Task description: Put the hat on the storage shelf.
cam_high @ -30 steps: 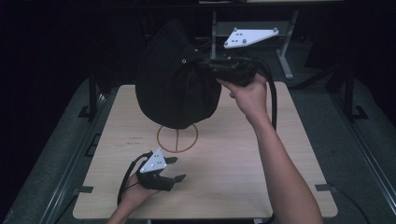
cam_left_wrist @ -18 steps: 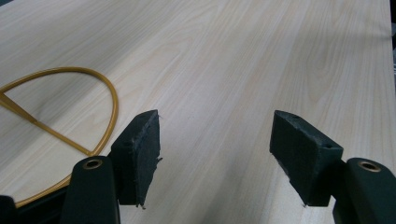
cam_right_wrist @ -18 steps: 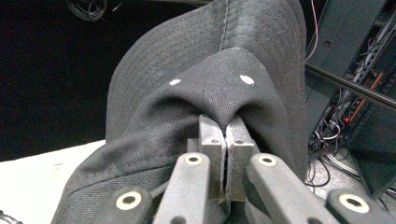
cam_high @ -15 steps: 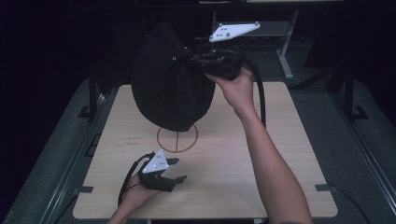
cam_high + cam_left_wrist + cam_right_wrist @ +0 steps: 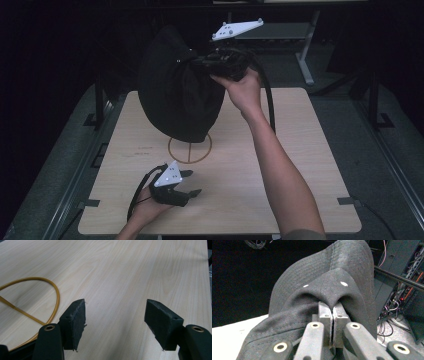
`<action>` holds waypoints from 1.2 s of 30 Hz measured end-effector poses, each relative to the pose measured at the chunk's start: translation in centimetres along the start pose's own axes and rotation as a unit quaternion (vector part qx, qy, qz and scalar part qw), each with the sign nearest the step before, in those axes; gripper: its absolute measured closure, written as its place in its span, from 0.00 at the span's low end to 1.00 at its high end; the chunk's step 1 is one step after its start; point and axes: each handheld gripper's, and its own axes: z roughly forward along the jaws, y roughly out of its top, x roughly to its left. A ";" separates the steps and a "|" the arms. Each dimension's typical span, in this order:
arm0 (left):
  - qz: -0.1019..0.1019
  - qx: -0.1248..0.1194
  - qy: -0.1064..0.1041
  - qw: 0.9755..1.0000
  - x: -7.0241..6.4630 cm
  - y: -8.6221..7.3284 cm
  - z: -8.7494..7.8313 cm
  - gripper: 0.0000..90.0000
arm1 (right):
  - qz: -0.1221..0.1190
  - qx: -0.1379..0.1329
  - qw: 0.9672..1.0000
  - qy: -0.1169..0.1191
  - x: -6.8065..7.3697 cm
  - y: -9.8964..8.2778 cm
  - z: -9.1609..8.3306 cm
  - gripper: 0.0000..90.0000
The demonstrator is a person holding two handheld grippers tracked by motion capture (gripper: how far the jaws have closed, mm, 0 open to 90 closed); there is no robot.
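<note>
A black fabric hat [image 5: 180, 100] hangs in the air above the far left part of the wooden table [image 5: 300, 150]. My right gripper [image 5: 201, 62] is shut on a fold of its cloth, and the right gripper view has the hat [image 5: 329, 282] bunched over my right gripper [image 5: 332, 312]. My left gripper [image 5: 192, 182] rests low near the table's front edge, open with nothing between its pads [image 5: 75, 322]; my left gripper [image 5: 115, 327] faces bare wood. An orange circle mark [image 5: 190, 148] lies on the table under the hat's lower edge, and the circle mark [image 5: 58, 297] curves past the left pad.
A metal stand [image 5: 305, 55] rises behind the table at the back right. A rack with cables [image 5: 402, 290] stands to the right beyond the hat. Dark floor surrounds the table.
My right hand has carried the hat leftward and a little higher over the table's far side. The left gripper has stayed where it was.
</note>
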 end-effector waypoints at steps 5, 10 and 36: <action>0.003 0.000 -0.001 1.000 0.0 0.0 0.0 0.36 | 0.006 0.010 1.000 0.002 -0.3 -0.1 1.1 0.98; 0.006 0.001 -0.002 1.000 -0.2 0.1 0.1 0.36 | 0.009 0.019 1.000 0.004 -0.5 0.1 2.3 0.98; 0.019 -0.002 -0.012 1.000 -1.0 0.3 0.4 0.35 | 0.025 0.077 0.997 0.002 -1.1 -0.8 8.0 0.96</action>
